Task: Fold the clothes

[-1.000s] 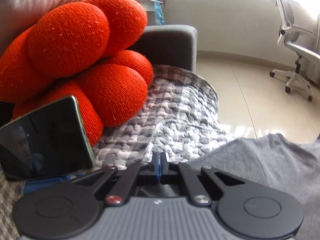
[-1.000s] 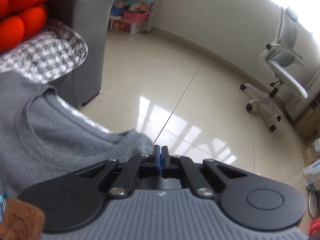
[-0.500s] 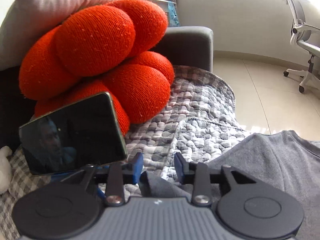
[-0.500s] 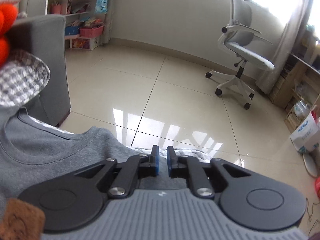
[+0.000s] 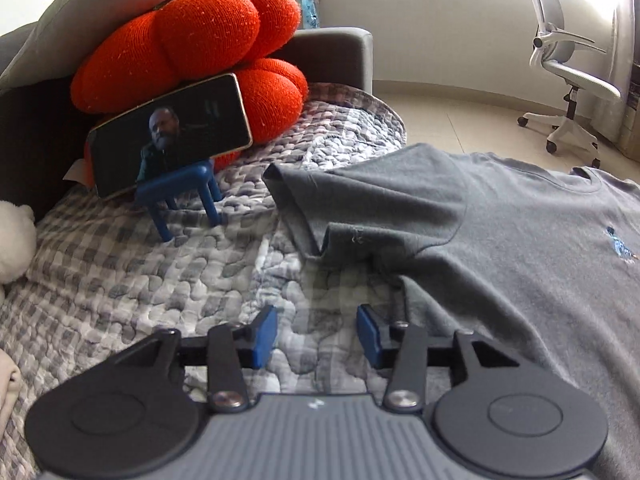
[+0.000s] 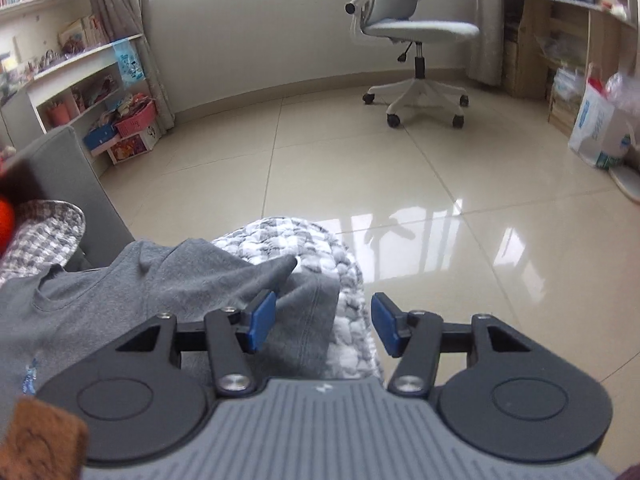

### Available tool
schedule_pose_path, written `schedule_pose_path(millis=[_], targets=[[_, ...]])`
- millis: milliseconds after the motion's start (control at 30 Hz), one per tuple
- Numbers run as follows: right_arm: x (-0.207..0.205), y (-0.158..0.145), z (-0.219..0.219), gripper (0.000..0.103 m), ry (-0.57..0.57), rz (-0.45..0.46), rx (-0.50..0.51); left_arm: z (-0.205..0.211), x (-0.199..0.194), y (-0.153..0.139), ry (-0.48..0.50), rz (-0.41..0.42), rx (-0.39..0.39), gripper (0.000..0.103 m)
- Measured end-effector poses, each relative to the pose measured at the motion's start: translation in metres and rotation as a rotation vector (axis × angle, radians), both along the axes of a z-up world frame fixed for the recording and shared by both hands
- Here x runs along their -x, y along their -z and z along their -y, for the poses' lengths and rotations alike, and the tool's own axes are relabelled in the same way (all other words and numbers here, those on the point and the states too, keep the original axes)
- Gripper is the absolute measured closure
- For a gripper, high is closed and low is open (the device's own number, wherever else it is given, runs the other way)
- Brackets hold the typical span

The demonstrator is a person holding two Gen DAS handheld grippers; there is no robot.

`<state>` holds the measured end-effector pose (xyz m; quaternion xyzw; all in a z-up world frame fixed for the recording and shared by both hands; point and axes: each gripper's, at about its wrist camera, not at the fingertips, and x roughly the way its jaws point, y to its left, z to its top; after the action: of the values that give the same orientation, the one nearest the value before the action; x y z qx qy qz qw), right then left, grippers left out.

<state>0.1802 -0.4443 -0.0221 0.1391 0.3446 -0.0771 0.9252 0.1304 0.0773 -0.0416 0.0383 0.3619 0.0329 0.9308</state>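
Observation:
A grey T-shirt (image 5: 500,240) lies face up on a grey-and-white quilt (image 5: 140,280), neckline toward the floor side. One sleeve (image 5: 312,200) is spread out ahead of my left gripper (image 5: 316,336), which is open and empty over bare quilt beside the shirt's side edge. In the right wrist view the other sleeve (image 6: 256,280) lies rumpled near the quilt's edge (image 6: 352,320). My right gripper (image 6: 324,326) hangs open above that sleeve and holds nothing.
A phone (image 5: 168,132) on a blue stand (image 5: 180,196) leans against an orange knot cushion (image 5: 208,48) at the sofa back. A white plush (image 5: 12,240) sits far left. Beyond the quilt are tiled floor (image 6: 400,200), an office chair (image 6: 412,32) and shelves (image 6: 80,80).
Both grippers were shut on the shirt's sleeves, then opened and drew back. The sleeves now lie loose on the quilt.

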Motion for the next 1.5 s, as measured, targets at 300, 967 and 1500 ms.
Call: schedule_pose_path(millis=[300, 967, 1500], targets=[[-0.005, -0.005, -0.04, 0.1, -0.081, 0.028, 0.143, 0.002, 0.001, 0.0, 0.0, -0.011, 0.001, 0.058], [0.012, 0.002, -0.017, 0.069, -0.035, 0.03, -0.036, -0.002, 0.001, -0.006, 0.006, -0.013, 0.057, 0.058], [0.017, -0.007, -0.042, 0.102, -0.071, 0.062, 0.164, 0.01, 0.004, 0.0, 0.025, -0.018, 0.032, 0.058]])
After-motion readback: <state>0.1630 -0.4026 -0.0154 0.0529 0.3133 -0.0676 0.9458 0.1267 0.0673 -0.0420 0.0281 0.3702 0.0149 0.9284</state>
